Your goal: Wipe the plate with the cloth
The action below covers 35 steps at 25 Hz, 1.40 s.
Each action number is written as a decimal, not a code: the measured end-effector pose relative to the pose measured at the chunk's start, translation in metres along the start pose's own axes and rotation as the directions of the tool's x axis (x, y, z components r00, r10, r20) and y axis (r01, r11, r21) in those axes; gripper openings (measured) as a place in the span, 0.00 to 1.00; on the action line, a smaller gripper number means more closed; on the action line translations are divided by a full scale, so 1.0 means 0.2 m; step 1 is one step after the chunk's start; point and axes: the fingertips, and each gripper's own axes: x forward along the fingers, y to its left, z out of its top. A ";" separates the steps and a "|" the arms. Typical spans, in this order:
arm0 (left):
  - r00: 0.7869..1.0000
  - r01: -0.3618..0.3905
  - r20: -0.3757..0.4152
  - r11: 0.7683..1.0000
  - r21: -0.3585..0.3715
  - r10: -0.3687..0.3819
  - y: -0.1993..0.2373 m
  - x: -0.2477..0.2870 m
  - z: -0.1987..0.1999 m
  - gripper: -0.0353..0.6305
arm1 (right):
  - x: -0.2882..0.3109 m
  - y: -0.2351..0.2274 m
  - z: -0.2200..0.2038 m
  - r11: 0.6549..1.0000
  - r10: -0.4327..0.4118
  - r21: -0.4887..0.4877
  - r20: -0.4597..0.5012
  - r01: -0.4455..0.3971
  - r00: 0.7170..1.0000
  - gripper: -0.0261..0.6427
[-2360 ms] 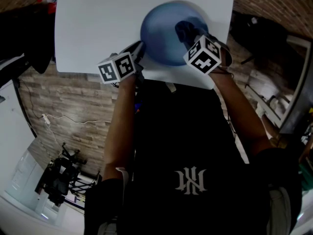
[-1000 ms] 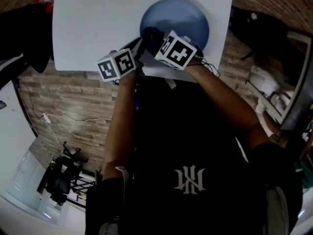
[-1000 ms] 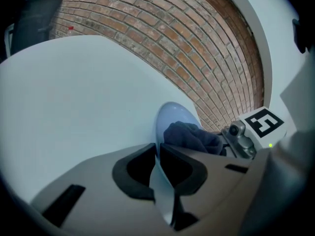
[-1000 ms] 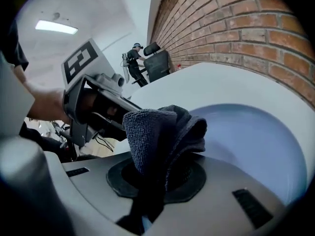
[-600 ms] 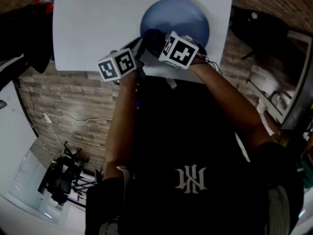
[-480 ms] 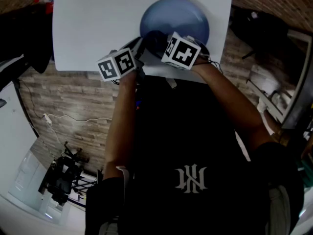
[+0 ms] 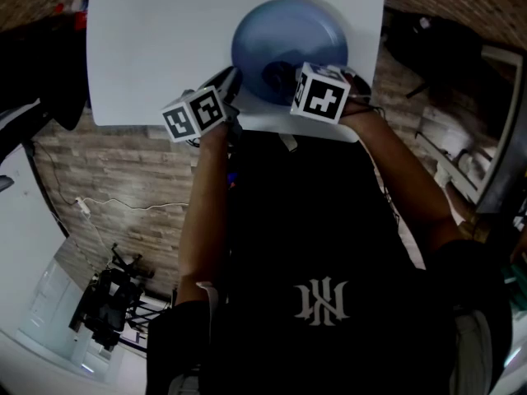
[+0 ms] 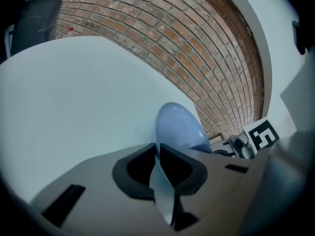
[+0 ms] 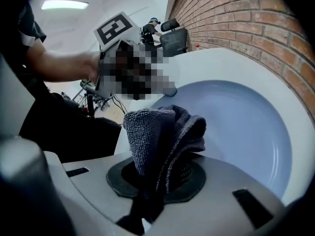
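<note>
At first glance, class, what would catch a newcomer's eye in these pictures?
A round blue plate lies at the near edge of a white table. The left gripper pinches the plate's rim. The right gripper clamps a bunched dark grey cloth and holds it over the plate's near side.

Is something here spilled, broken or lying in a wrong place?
Nothing stands out. The plate is on the table, its rim clamped in the left gripper. The right gripper holds the cloth bunched over the plate. No spill, crack or stray thing shows.
</note>
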 end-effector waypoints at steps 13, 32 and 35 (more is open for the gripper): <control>1.000 -0.002 0.005 1.000 0.005 0.002 0.00 0.01 0.00 0.10 | -0.17 -0.20 -0.26 0.987 -0.155 0.028 -0.099 0.158 0.983 0.15; 1.000 -0.013 0.006 1.000 0.005 0.013 0.01 0.00 0.00 0.10 | -0.33 -0.55 -0.24 0.905 -0.414 0.097 -0.020 0.414 0.910 0.15; 1.000 -0.014 0.014 1.000 0.013 0.014 0.01 0.01 0.01 0.11 | -0.32 -0.55 -0.23 0.904 -0.418 0.096 -0.001 0.416 0.908 0.15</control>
